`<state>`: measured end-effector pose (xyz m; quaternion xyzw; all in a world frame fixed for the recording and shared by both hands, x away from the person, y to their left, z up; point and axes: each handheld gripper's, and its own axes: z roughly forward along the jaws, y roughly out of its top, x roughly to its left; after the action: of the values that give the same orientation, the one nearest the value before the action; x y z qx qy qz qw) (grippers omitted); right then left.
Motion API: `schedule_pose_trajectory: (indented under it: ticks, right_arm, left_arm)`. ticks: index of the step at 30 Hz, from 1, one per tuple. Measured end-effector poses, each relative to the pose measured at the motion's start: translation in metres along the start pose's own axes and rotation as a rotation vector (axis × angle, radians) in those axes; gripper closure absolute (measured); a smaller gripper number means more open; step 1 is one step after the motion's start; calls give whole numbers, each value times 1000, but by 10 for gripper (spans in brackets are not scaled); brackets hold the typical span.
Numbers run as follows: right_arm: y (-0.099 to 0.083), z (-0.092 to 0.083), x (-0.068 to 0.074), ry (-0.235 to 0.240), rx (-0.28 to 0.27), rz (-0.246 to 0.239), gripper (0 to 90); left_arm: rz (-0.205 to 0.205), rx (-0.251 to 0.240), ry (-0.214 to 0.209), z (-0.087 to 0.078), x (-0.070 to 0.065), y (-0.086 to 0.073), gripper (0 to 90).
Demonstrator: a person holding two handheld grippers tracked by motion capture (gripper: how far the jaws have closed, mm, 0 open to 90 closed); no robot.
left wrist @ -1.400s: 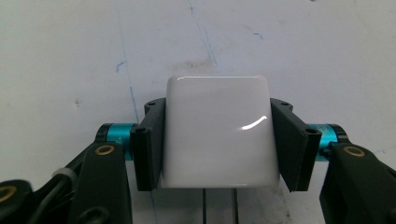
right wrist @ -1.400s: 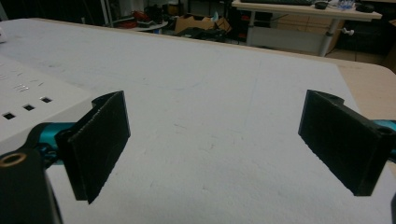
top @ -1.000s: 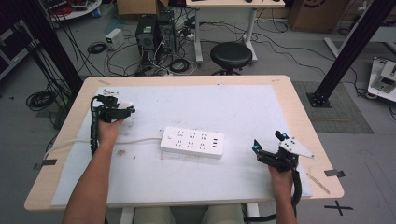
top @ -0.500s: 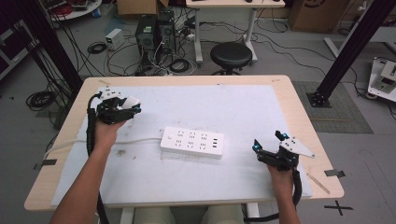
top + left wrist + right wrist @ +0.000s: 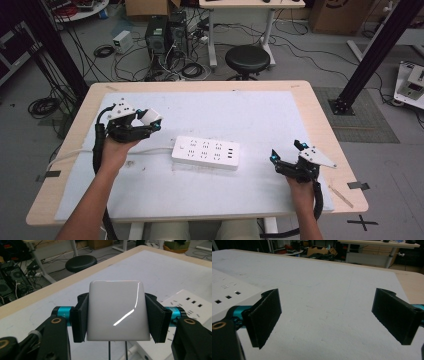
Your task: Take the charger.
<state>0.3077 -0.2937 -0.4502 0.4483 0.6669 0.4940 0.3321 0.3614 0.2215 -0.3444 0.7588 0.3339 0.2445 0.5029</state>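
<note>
The left claw (image 5: 150,121) is clenched on a white glossy block (image 5: 149,116), which is held clear of the desk (image 5: 320,125) over its left half. In the left gripper view the block (image 5: 116,310) sits square between the two black pads (image 5: 80,316), one pad pressed flat against each side face, and two thin metal pins project from its lower edge. The block's rounded top face points forward, away from the camera. A white power strip (image 5: 206,152) lies flat on the white mat (image 5: 240,110) near the centre of the desk, well apart from the held block and to its right in the high view; its white cable (image 5: 65,156) runs off toward the left edge of the desk. In the left gripper view the strip (image 5: 186,302) appears beyond the right pad, with its sockets facing up. The right claw (image 5: 286,154) is released: in the right gripper view its pads (image 5: 265,315) stand wide apart with bare mat between them and nothing gripped. It rests low near the right front of the desk, pointing toward the strip, whose end (image 5: 229,296) lies just beyond the left pad in that view. A black stool (image 5: 247,59) stands on the floor beyond the far edge of the desk.
</note>
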Motion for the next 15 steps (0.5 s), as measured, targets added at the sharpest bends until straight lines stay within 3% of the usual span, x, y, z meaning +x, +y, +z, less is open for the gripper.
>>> schedule_pose_trajectory:
  ticks: [15]
  right_arm:
    - [0, 1, 1, 3, 11, -12, 90]
  left_arm:
    - [5, -70, -68, -12, -34, -6, 424]
